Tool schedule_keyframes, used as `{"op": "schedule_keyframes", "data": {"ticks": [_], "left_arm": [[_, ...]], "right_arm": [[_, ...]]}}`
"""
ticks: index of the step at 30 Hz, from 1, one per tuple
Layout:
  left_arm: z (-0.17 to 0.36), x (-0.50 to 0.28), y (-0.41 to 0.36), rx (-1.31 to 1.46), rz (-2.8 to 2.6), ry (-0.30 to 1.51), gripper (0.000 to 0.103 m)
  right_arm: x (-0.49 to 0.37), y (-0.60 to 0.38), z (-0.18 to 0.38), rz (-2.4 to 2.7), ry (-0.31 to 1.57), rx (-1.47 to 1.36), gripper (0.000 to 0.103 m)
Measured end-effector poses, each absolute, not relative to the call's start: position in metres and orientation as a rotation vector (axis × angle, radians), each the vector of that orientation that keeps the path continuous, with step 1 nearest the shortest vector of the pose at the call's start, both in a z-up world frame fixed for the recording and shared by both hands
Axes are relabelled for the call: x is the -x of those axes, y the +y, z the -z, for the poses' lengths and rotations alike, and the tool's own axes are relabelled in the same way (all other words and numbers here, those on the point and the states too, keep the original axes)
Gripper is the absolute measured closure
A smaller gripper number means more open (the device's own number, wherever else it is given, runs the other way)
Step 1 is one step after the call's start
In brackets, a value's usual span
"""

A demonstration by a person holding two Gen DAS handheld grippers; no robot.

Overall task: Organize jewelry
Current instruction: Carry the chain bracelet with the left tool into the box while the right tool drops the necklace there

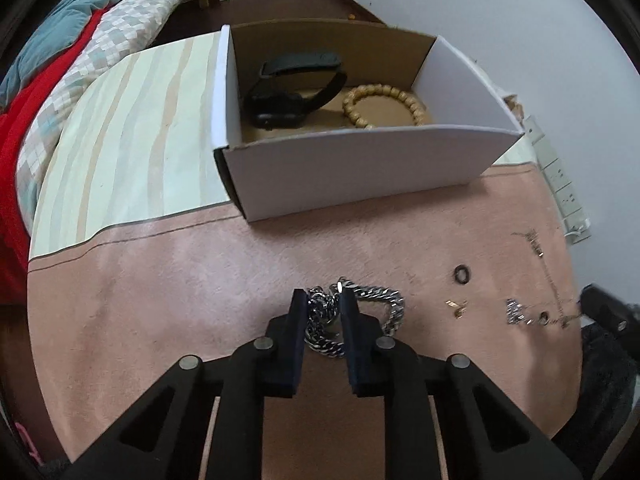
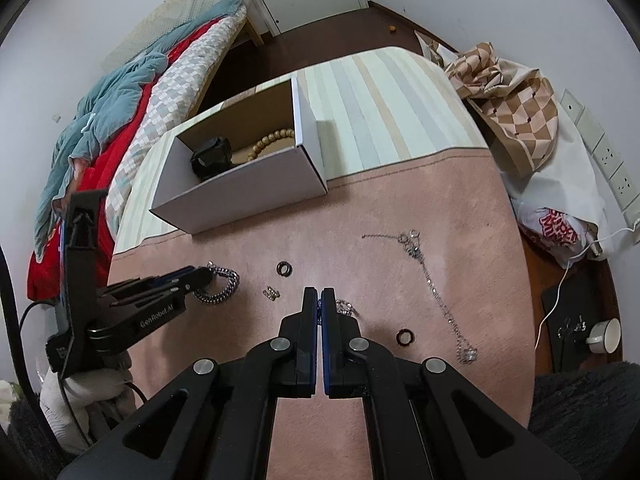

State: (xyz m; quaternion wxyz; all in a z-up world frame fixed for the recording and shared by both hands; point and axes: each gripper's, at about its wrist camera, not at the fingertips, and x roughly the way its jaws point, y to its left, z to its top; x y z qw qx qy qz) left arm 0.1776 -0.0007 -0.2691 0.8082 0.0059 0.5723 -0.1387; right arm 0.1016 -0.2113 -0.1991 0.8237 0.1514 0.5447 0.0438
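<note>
A thick silver chain bracelet [image 1: 380,308] lies on the pink mat [image 1: 180,288]. My left gripper [image 1: 323,300] straddles its left part, jaws narrowed around the links; it also shows in the right wrist view [image 2: 206,274] at the bracelet [image 2: 224,286]. My right gripper [image 2: 319,294] is shut, with a small silver piece [image 2: 345,307] just right of its tips; whether it holds anything I cannot tell. A white cardboard box [image 1: 360,172] holds a black watch [image 1: 288,92] and a wooden bead bracelet [image 1: 384,104]. A thin silver necklace [image 2: 436,292] lies to the right.
Loose on the mat are a black ring [image 2: 284,268], a dark ring [image 2: 405,337] and small earrings [image 2: 272,293]. A bed with blankets [image 2: 120,100] is on the left. Bags and cloth [image 2: 516,120] sit at the right, by wall sockets [image 2: 608,160].
</note>
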Motion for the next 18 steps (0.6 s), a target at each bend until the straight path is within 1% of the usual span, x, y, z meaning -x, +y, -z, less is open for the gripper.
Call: {"op": "schedule_keyframes", "data": {"ticks": [2,3,18], "left_arm": [[0.261,-0.175,0.000,0.015,0.312,1.203,0.098],[0.259,-0.174,-0.003,0.021,0.318,1.196,0.099],[0.186,-0.167,0.010,0.117,0.381,1.094,0.099]], "right_arm": [[-0.101,-0.211,0.199,-0.094,1.155,-0.321,0.101],[-0.101,-0.211,0.197,-0.092,1.150,-0.321,0.101],[-0.103,-0.222,0.169,-0.100,1.078,-0.354,0.101]]}}
